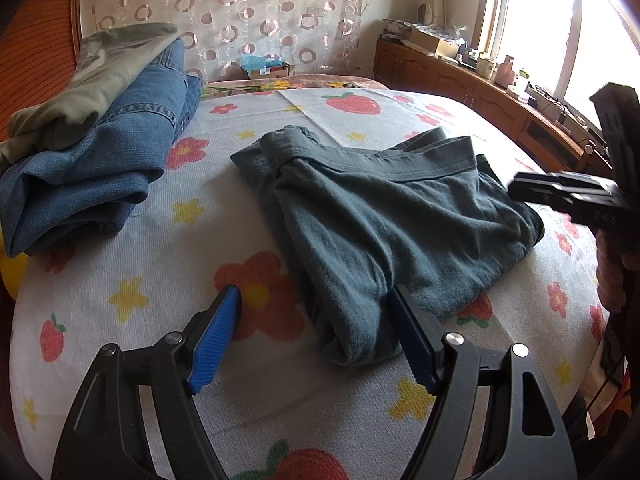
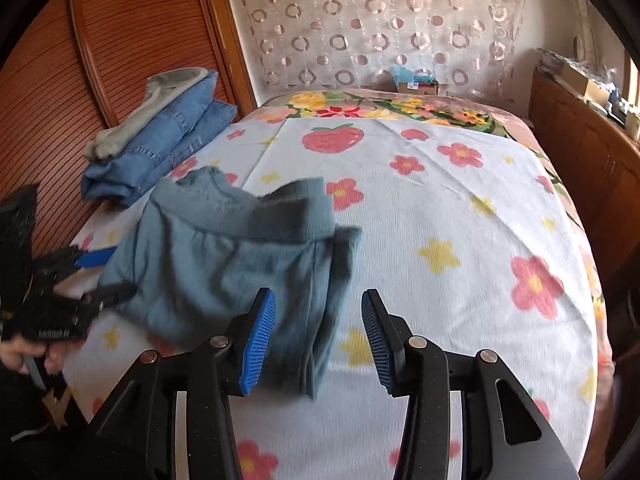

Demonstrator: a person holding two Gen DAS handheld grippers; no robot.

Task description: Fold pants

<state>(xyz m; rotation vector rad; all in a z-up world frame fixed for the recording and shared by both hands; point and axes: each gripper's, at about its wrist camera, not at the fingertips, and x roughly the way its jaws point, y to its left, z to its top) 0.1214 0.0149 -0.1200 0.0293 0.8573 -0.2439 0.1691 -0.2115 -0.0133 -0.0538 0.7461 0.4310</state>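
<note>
the grey-green pants (image 1: 392, 236) are seen folded into a compact bundle on the bed (image 1: 168, 364), lying on its flower-and-strawberry sheet, with the ribbed waistband (image 1: 404, 168) turned toward the far side and the folded edge toward the near side. in the right wrist view the same pants (image 2: 224, 264) are shown somewhat blurred, toward the left part of the bed.

the left hand-held gripper (image 1: 316, 344) is held with its blue pads spread wide; the near folded end of the pants is seen between the pads, but no pad is pressed on the cloth. the right hand-held gripper (image 2: 318, 340) is also spread, with the near corner of the pants lying between its pads, and nothing is pinched by it. in the left wrist view it appears as a dark shape (image 1: 568, 196) just over the right edge of the pants.

further left on the bed, a stack of folded jeans (image 1: 100, 168) is seen, with an olive garment (image 1: 96, 92) laid on top. a ring-patterned curtain (image 1: 248, 16) is hung behind the bed, a wooden cabinet (image 1: 460, 84) is set along the window side, and a slatted wooden door (image 2: 132, 52) is seen at the left.
</note>
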